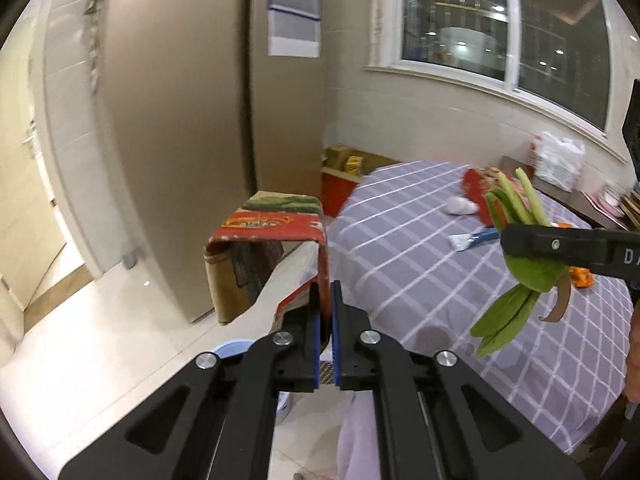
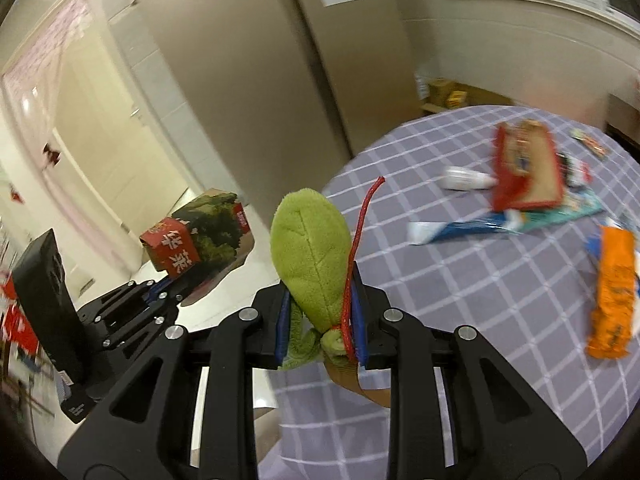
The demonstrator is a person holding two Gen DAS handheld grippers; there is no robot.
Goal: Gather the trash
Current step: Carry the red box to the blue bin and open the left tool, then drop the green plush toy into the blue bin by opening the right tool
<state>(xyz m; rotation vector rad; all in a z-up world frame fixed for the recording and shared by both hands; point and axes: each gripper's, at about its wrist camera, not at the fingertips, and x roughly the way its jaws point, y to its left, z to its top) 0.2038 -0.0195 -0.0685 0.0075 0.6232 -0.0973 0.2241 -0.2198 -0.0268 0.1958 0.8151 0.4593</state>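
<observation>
Beside the table [image 1: 440,280], off its edge, your left gripper [image 1: 325,312] pinched the cardboard box [image 1: 264,240] wall, prob. as the bin. Your right gripper [image 2: 320,320] clamped a green plush leaf [image 2: 310,252] w/ red cord; wrappers lay on the cloth.

plush leaf [image 2: 308,256]: green | tablecloth [image 2: 480,280]: grey-purple, white grid | wrapper [image 2: 612,296]: orange, blurred

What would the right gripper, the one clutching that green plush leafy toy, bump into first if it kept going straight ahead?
Probably nothing soon: beyond the right gripper and its green plush vegetable toy the line skims the edge of the grey checked tablecloth toward the beige wall panel. Depth is unclear.
</observation>
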